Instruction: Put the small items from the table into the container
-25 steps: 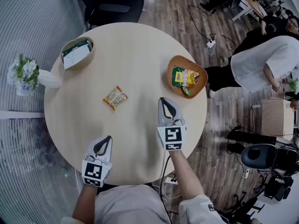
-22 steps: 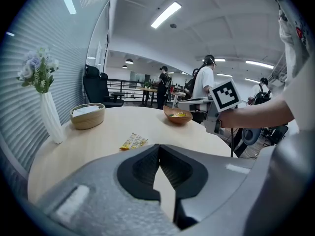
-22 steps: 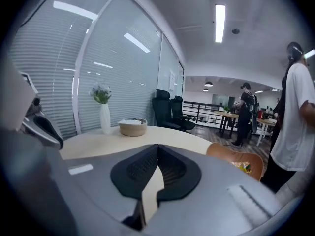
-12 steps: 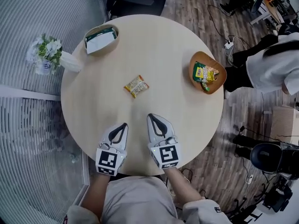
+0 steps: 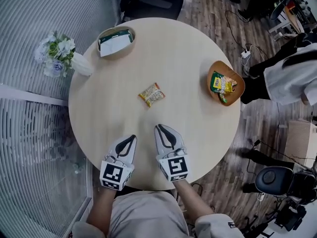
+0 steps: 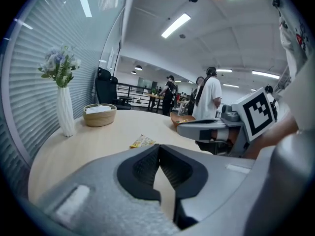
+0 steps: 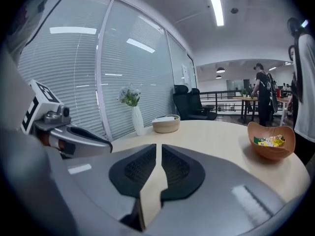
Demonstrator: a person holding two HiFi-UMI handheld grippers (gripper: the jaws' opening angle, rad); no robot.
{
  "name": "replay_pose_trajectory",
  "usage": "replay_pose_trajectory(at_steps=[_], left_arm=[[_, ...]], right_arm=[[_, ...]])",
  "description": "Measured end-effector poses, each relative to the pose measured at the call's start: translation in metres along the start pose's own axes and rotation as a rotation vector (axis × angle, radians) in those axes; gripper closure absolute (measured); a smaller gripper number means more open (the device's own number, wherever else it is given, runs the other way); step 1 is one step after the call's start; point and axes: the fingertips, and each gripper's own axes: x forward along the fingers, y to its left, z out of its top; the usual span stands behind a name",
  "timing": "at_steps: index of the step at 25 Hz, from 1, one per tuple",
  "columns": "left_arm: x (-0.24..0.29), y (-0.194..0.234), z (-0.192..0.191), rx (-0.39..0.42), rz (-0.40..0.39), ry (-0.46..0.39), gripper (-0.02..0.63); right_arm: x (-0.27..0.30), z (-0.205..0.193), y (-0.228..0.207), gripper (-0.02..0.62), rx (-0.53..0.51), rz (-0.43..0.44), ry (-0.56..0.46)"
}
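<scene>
Head view, nearest edge: how do the two claws stand?

Side by side above the near rim of the round worktop [image 5: 188, 48], both pointing away from the person. The left claw [image 5: 131, 138] has its pads pressed together at the tips, with nothing between them. The right claw [image 5: 159, 128] has its jaws opening. They are parted by only a thin slit, bare worktop shows through it, and it holds nothing.

And the snack packet?

The snack packet [image 5: 151, 94] lies flat near the middle of the worktop, beyond both claw tips and apart from them. Its long axis runs on a diagonal, near-left to far-right in the head view. In the left gripper view it sits just past the closed tips.

Where is the container?

The wooden bowl [image 5: 218, 65] sits at the right edge, well apart from the loose packet, with yellow and green packets [image 5: 223, 85] already in it.

Farther back?

A woven basket [image 5: 119, 56] with something white and green inside sits near the far-left rim. A white vase [image 5: 81, 66] of flowers stands at the left edge.
</scene>
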Motion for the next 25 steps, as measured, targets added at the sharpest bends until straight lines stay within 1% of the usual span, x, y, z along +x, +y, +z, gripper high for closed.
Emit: replay_pose_trajectory(at_steps=[2, 3, 5, 6, 7, 11, 12, 14, 18, 19, 22, 23, 25], left_arm=[[-0.005, 0.008, -0.004, 0.000, 0.014, 0.015, 0.615], [-0.007, 0.012, -0.005, 0.003, 0.022, 0.016, 0.615], [-0.011, 0.020, -0.008, -0.005, 0.032, 0.023, 0.615], [-0.013, 0.024, -0.010, -0.011, 0.036, 0.025, 0.617], [-0.015, 0.028, -0.011, -0.015, 0.041, 0.022, 0.616], [-0.024, 0.046, -0.017, -0.033, 0.073, 0.018, 0.616], [-0.026, 0.050, -0.019, -0.037, 0.080, 0.020, 0.615], [-0.028, 0.058, -0.022, -0.047, 0.091, 0.025, 0.615], [-0.032, 0.072, -0.026, -0.070, 0.108, 0.035, 0.615], [-0.033, 0.075, -0.027, -0.069, 0.113, 0.037, 0.616], [-0.034, 0.081, -0.027, -0.063, 0.121, 0.041, 0.615], [-0.033, 0.082, -0.027, -0.065, 0.121, 0.042, 0.615], [-0.033, 0.083, -0.027, -0.069, 0.118, 0.041, 0.615]], right_arm=[[0.016, -0.009, -0.003, 0.531, -0.003, -0.008, 0.046], [0.026, -0.013, -0.007, 0.523, -0.010, -0.017, 0.069], [0.047, -0.019, -0.016, 0.463, -0.026, -0.036, 0.090], [0.059, -0.022, -0.022, 0.398, -0.032, -0.046, 0.098], [0.071, -0.025, -0.029, 0.317, -0.033, -0.055, 0.108], [0.122, -0.036, -0.052, 0.271, -0.049, -0.069, 0.174], [0.132, -0.038, -0.057, 0.268, -0.058, -0.074, 0.191], [0.149, -0.040, -0.067, 0.304, -0.067, -0.094, 0.216], [0.169, -0.049, -0.077, 0.319, -0.055, -0.114, 0.264], [0.173, -0.053, -0.077, 0.322, -0.056, -0.115, 0.282], [0.175, -0.066, -0.078, 0.361, -0.052, -0.121, 0.325], [0.174, -0.067, -0.077, 0.367, -0.046, -0.120, 0.329], [0.173, -0.068, -0.073, 0.399, -0.031, -0.106, 0.327]])
